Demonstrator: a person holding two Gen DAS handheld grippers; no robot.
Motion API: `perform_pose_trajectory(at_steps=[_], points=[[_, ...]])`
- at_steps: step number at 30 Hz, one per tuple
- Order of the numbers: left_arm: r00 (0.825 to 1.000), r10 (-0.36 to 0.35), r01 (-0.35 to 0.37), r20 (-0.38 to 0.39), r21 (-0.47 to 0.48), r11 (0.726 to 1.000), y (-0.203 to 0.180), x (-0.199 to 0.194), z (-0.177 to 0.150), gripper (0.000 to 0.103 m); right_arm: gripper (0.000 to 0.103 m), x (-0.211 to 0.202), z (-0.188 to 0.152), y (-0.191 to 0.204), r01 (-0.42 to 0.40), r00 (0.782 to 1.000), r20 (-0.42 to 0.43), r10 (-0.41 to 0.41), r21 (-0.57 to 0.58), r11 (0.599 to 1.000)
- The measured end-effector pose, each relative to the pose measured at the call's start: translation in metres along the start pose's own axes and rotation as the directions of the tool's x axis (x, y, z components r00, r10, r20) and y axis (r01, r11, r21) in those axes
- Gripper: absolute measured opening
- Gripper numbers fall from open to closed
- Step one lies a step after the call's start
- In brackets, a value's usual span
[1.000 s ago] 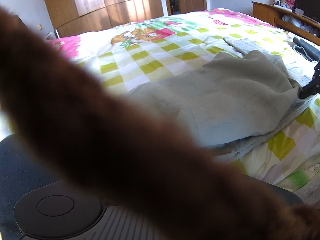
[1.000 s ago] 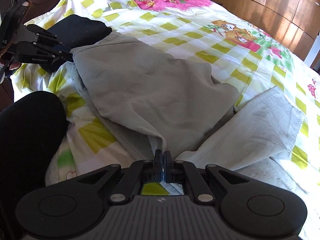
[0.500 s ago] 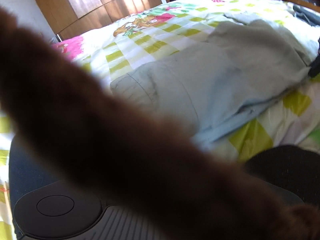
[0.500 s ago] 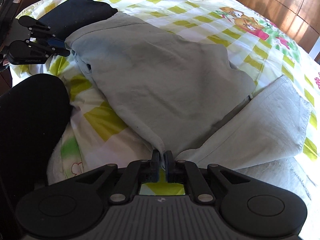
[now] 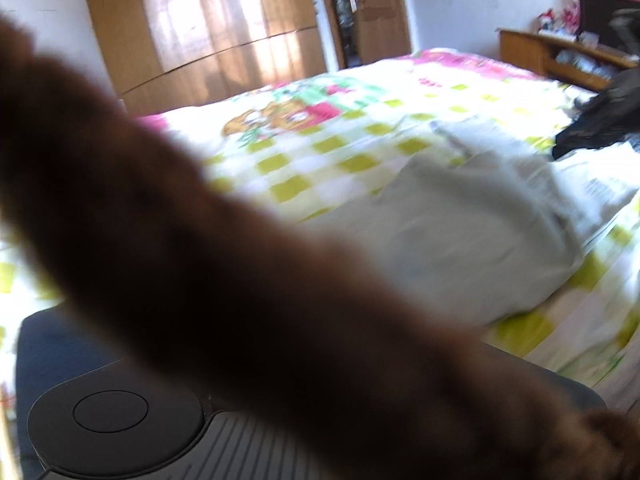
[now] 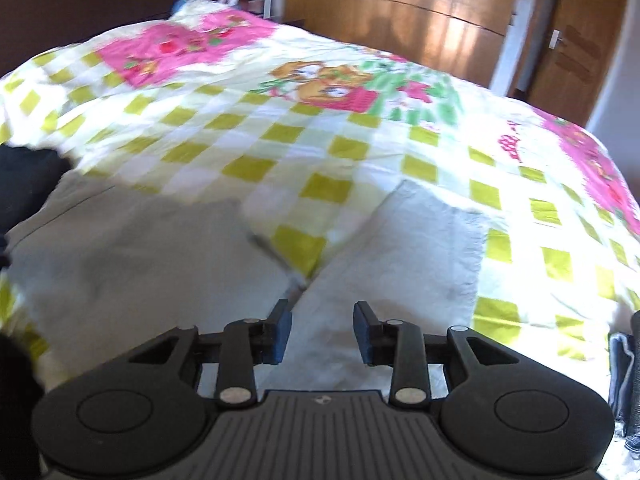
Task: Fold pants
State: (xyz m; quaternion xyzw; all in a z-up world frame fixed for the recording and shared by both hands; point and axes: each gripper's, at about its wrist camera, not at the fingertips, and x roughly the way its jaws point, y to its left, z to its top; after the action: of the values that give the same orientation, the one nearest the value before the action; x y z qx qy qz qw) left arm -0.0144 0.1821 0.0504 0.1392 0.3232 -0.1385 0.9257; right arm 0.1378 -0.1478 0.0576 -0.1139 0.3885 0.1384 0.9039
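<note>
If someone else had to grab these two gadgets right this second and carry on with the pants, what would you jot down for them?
Right gripper: open, holding nothing, just above the grey pants.
Left gripper: its fingers are hidden behind a blurred brown furry thing across the lens, so I cannot tell its state.
Pants: lying on the checked bedspread near the bed's edge, partly folded over; one leg sticks out to the right.
Done: a first fold appears laid down and released.
Left: probably fold in the loose leg, then smooth and square up the bundle.

Pants [image 6: 152,248]: matt, seemingly woven cloth.
</note>
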Motion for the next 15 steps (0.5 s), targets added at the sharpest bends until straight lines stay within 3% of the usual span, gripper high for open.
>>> perform_pose_trajectory(at_steps=[2,5,10,12,13,14,15], points=[[0.998,-0.057,0.057,0.005,0.027,0.998,-0.021,0.014,0.011,0.022,0.049,0.032,0.018,-0.015,0.054,0.998,0.013,-0.055,0.078,0.995],[0.992,-0.129,0.129,0.005,0.062,0.99,-0.044,0.033,0.019,0.022,0.049,0.078,0.039,-0.028,0.068,0.998,-0.013,-0.067,0.194,0.979],[0.978,-0.2,0.2,-0.056,0.0,0.98,-0.054,0.066,0.017,0.022,0.049,0.133,0.055,-0.036,0.118,0.993,-0.054,-0.107,0.265,0.957],[0.972,-0.226,0.227,-0.056,-0.003,0.974,-0.06,0.073,0.019,0.022,0.047,0.148,0.054,-0.039,0.174,0.983,-0.097,-0.153,0.271,0.947],[0.97,-0.235,0.235,-0.055,0.002,0.972,-0.063,0.076,0.02,0.022,0.036,0.15,0.052,-0.044,0.193,0.98,-0.098,-0.172,0.287,0.938],[0.969,-0.243,0.243,-0.054,0.01,0.97,-0.067,0.079,0.022,0.022,0.019,0.15,0.05,-0.05,0.193,0.98,-0.098,-0.17,0.308,0.931],[0.968,-0.247,0.249,-0.052,0.019,0.968,-0.07,0.08,0.023,0.022,0.02,0.147,0.048,-0.06,0.192,0.981,-0.105,-0.165,0.346,0.919]])
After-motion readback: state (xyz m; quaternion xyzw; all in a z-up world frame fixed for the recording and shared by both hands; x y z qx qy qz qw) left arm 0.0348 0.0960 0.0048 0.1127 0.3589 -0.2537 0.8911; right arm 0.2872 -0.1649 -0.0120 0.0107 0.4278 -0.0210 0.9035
